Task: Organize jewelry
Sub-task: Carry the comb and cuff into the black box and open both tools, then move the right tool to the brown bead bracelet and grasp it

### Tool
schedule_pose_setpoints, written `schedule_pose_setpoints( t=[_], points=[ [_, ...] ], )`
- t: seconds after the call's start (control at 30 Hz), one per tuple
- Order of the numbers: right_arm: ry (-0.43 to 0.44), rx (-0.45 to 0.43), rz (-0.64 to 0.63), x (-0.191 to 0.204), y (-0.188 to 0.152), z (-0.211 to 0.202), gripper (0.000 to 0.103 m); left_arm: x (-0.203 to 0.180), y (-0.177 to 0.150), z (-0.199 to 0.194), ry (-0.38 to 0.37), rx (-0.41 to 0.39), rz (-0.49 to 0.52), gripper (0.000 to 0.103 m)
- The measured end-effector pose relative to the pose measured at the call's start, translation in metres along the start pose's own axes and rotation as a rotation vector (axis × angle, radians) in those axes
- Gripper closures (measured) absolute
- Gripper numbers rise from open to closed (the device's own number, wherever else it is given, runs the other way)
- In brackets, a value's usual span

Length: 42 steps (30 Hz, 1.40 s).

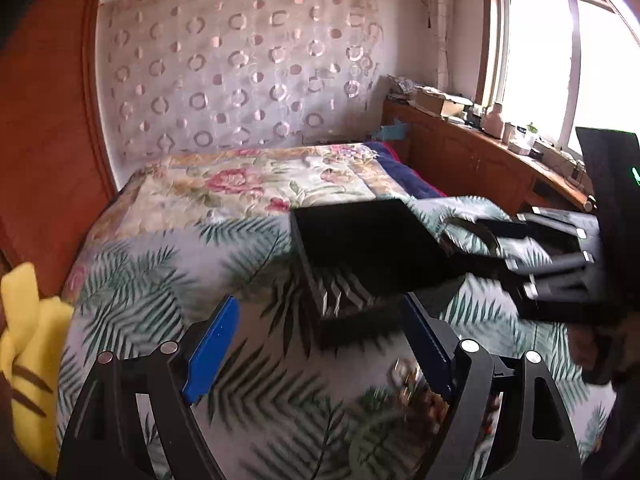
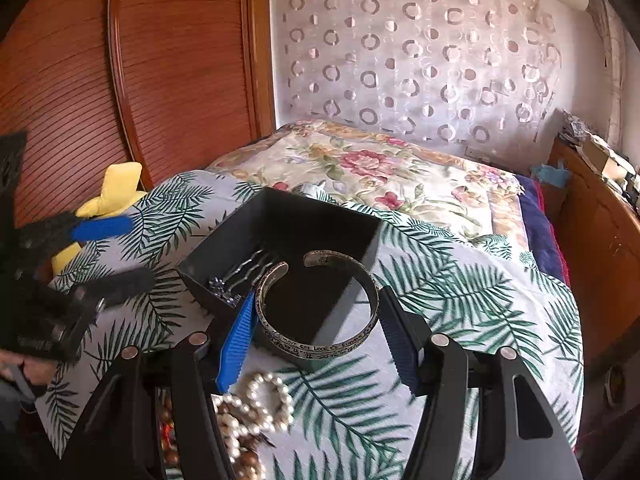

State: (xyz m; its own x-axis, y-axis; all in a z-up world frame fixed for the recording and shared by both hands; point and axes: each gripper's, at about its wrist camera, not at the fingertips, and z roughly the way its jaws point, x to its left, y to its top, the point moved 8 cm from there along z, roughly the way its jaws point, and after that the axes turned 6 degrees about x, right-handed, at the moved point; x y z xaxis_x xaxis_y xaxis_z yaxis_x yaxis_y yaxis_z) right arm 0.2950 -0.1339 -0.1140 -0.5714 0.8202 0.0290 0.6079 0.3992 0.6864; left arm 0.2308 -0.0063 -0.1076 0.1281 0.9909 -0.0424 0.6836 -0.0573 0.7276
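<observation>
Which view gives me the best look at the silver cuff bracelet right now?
The right wrist view. There the cuff bracelet sits sharp and whole between the right gripper fingers, over the black box, its engraved lettering visible. In the left wrist view the bracelet cannot be made out; only the blurred box and the right gripper beside it show.

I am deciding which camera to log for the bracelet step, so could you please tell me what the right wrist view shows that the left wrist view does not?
Only the right wrist view shows the silver cuff bracelet held between the right hand-held gripper fingers above the black box, the hairpins inside the box, and the pearl strand on the bedspread.

Only the left wrist view shows the window and the cluttered wooden shelf; the left hand-held gripper is open and empty.

Both show the black box, the leaf-print bedspread, the yellow plush toy and the circle-patterned curtain.
</observation>
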Motion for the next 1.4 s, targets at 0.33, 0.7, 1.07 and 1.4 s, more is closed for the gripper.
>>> schedule_pose_setpoints(
  t=[0.33, 0.7, 1.07, 1.4],
  points=[
    [-0.004, 0.044, -0.053, 0.029, 0.016, 0.030, 0.040, 0.014, -0.033, -0.013, 0.022, 0.008, 0.003, 0.016],
    [-0.018, 0.079, -0.066, 0.029, 0.022, 0.043, 0.037, 0.011, -0.046, -0.020, 0.009, 0.011, 0.005, 0.016],
    [0.027, 0.018, -0.068, 0.032, -0.018, -0.019, 0.036, 0.001, -0.059, -0.030, 0.007, 0.013, 0.022, 0.016],
    [0.096, 0.064, -0.069, 0.051, -0.082, -0.033, 0.050, 0.003, -0.076, -0.035, -0.010, 0.034, 0.007, 0.016]
  ],
)
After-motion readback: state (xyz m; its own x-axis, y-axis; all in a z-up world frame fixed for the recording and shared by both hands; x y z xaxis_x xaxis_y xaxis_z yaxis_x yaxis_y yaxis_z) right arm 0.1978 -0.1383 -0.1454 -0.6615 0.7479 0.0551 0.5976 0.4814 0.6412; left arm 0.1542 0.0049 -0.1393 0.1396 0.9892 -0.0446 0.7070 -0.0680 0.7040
